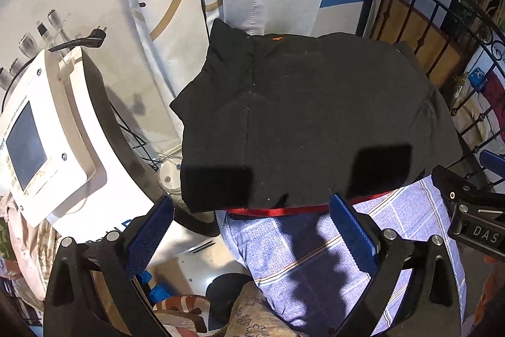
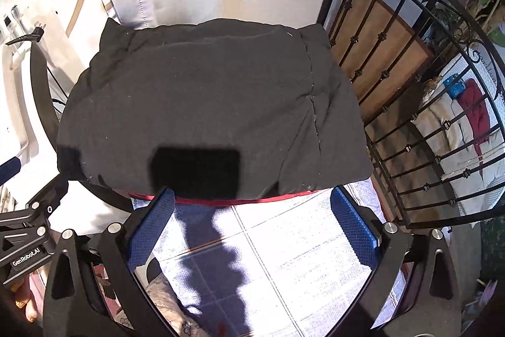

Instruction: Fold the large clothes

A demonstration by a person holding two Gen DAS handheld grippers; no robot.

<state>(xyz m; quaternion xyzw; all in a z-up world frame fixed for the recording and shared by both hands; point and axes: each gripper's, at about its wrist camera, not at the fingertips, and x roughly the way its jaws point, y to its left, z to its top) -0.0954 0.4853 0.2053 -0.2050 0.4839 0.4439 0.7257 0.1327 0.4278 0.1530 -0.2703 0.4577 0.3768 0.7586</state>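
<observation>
Seemingly folded, the black garment (image 1: 300, 122) fills mid-frame; both tools, left (image 1: 252, 239) and right (image 2: 252, 229), hover released, next squaring edges.

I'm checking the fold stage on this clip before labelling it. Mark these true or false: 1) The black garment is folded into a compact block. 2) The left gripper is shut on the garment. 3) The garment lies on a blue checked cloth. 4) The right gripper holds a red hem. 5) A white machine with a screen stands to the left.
1) True: the black garment lies as a compact folded block.
2) False: the left gripper is open, its fingers short of the garment.
3) True: a blue checked cloth lies under it.
4) False: the right gripper is open and empty; the red edge lies untouched.
5) True: the white machine stands left.
</observation>
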